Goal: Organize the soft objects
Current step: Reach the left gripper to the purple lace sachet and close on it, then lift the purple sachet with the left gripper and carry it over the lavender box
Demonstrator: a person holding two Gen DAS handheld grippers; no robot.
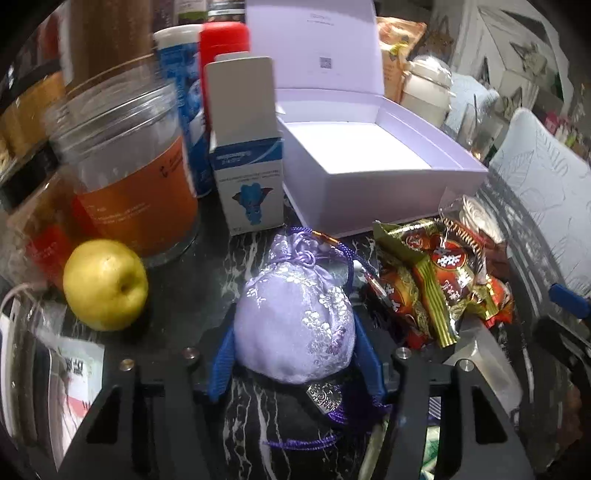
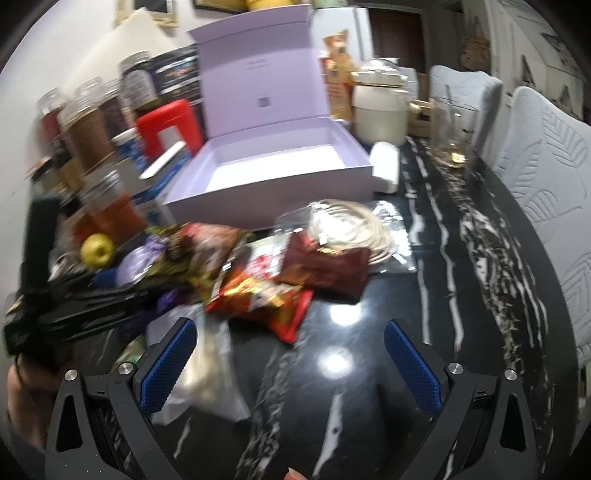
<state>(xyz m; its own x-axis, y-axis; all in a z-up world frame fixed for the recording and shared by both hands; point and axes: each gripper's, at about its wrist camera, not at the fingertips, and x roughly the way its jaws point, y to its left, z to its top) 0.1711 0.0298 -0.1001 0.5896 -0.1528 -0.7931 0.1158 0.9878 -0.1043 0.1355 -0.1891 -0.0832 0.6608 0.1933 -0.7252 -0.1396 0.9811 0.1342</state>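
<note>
The left gripper jaws squeeze the lilac pouch at its belly, seemingly soft and light, while the right gripper jaws gape empty.

I see a black marble table w/ white veins, glossy, ceiling-light glare spots at 6 o'clock in right view. Two pale quilted chairs w/ leaf pattern along the edge at 2–3 o'clock. White wall at 10 o'clock, dark door at 12–1. Room fairly dim overall.
</note>
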